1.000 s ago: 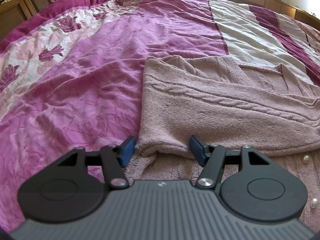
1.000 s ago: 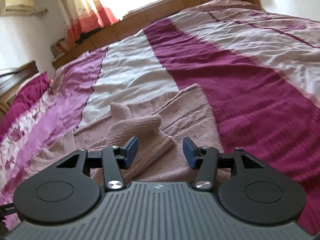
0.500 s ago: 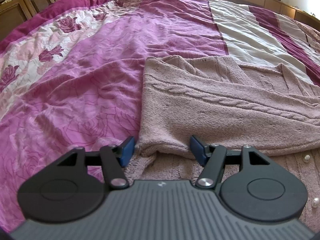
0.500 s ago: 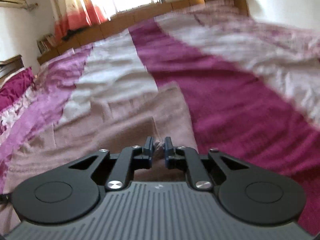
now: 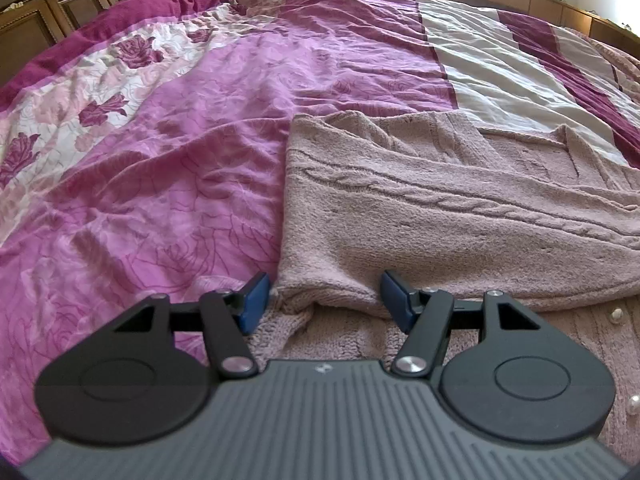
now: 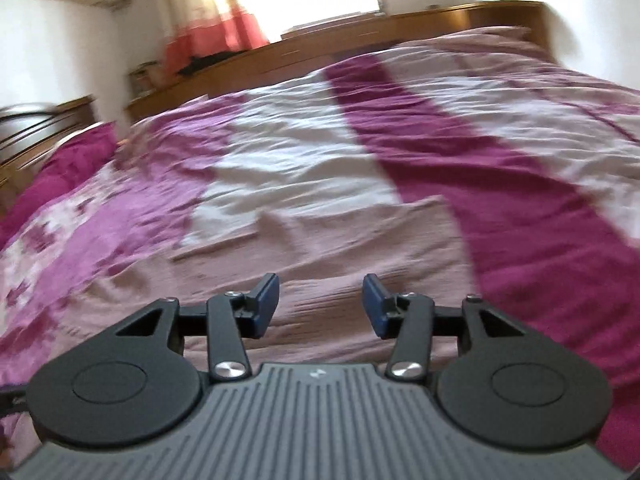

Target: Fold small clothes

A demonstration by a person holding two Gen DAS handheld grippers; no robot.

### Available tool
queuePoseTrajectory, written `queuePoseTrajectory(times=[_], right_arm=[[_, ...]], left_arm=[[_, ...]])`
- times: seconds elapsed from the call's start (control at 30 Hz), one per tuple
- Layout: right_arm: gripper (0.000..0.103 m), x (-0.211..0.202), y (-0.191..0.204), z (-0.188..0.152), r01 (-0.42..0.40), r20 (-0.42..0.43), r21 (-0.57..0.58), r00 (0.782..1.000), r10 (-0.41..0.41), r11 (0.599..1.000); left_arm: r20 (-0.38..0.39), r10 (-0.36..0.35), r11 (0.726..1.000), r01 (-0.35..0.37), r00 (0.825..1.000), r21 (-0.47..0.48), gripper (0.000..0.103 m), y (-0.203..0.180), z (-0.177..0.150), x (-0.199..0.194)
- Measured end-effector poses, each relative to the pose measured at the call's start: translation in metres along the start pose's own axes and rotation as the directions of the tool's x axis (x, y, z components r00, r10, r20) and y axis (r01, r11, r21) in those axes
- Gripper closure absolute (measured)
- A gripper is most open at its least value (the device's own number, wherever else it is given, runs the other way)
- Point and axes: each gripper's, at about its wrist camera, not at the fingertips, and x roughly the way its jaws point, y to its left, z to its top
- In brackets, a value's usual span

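A dusty-pink knitted cardigan (image 5: 440, 220) lies on the bed, one side folded over the body with a cable-knit band across it. My left gripper (image 5: 324, 300) is open and low over the cardigan's near left corner. The folded corner lies between its blue pads (image 5: 256, 300) without being pinched. In the blurred right wrist view the cardigan (image 6: 340, 248) lies fairly flat below my right gripper (image 6: 320, 304). Its jaws are opening and nothing is between them.
A rumpled pink, magenta and cream bedspread (image 5: 160, 160) covers the bed on all sides of the cardigan. Pearl buttons (image 5: 616, 313) show at the near right. Dark wooden cabinets (image 5: 60, 8) stand behind the bed, and a wooden ledge (image 6: 360, 40) and curtain (image 6: 224, 28) lie beyond.
My right gripper closed over the raised sleeve half a second ago and now stands open again. The sleeve lies flatter and the view has swung. The left gripper has not moved.
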Motion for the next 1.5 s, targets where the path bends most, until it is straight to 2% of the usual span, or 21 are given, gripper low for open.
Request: queuePoseTrajectory(times=[0.1,0.17,0.23,0.4,0.53,0.7,0.9,1.07,1.3,1.4,1.5], right_arm=[[0.048,0.016,0.010,-0.006,-0.018,-0.036,-0.050,0.999,0.016,0.999],[0.048,0.026,0.009,-0.012,0.021,-0.064,-0.051,0.998,-0.024,0.998],[0.048,0.033,0.000,-0.015,0.049,-0.064,-0.035,0.997,-0.051,0.998],[0.047,0.029,-0.008,-0.014,0.030,-0.072,-0.044,0.997,-0.033,0.999],[0.030,0.012,-0.014,-0.010,0.030,-0.060,-0.009,0.998,-0.031,1.000],[0.020,-0.017,-0.023,-0.012,0.004,-0.079,0.017,0.997,-0.002,1.000],[0.015,-0.054,-0.035,-0.022,-0.006,-0.089,0.017,0.996,0.007,1.000],[0.013,-0.082,-0.046,-0.032,-0.017,-0.122,0.039,0.992,0.022,0.999],[0.011,-0.110,-0.061,-0.043,-0.028,-0.202,0.037,0.979,0.035,0.999],[0.010,-0.122,-0.065,-0.048,-0.017,-0.218,0.027,0.976,0.023,0.999],[0.010,-0.133,-0.070,-0.053,-0.008,-0.235,0.029,0.972,0.015,1.000]], left_arm=[[0.001,0.000,1.000,0.000,1.000,0.002,0.039,0.000,0.000,0.000],[0.002,-0.003,1.000,0.003,1.000,0.002,0.039,0.000,0.000,0.000],[0.004,-0.006,1.000,0.006,1.000,0.002,0.038,0.001,-0.001,0.001],[0.005,-0.008,1.000,0.008,1.000,0.009,0.038,0.002,-0.001,0.000],[-0.007,-0.021,1.000,0.021,1.000,-0.005,0.038,0.006,0.002,-0.008],[-0.019,-0.026,1.000,0.026,0.999,-0.002,0.039,0.012,0.000,-0.028],[-0.030,-0.041,0.999,0.042,0.999,0.033,0.039,0.019,-0.008,-0.056],[-0.068,-0.059,0.996,0.064,0.996,0.069,0.039,0.028,-0.018,-0.076],[-0.120,-0.026,0.993,0.040,0.992,0.114,0.039,0.044,-0.034,-0.097],[-0.126,-0.009,0.994,0.022,0.992,0.107,0.039,0.052,-0.041,-0.108],[-0.137,-0.025,0.996,0.036,0.990,0.079,0.039,0.058,-0.049,-0.117]])
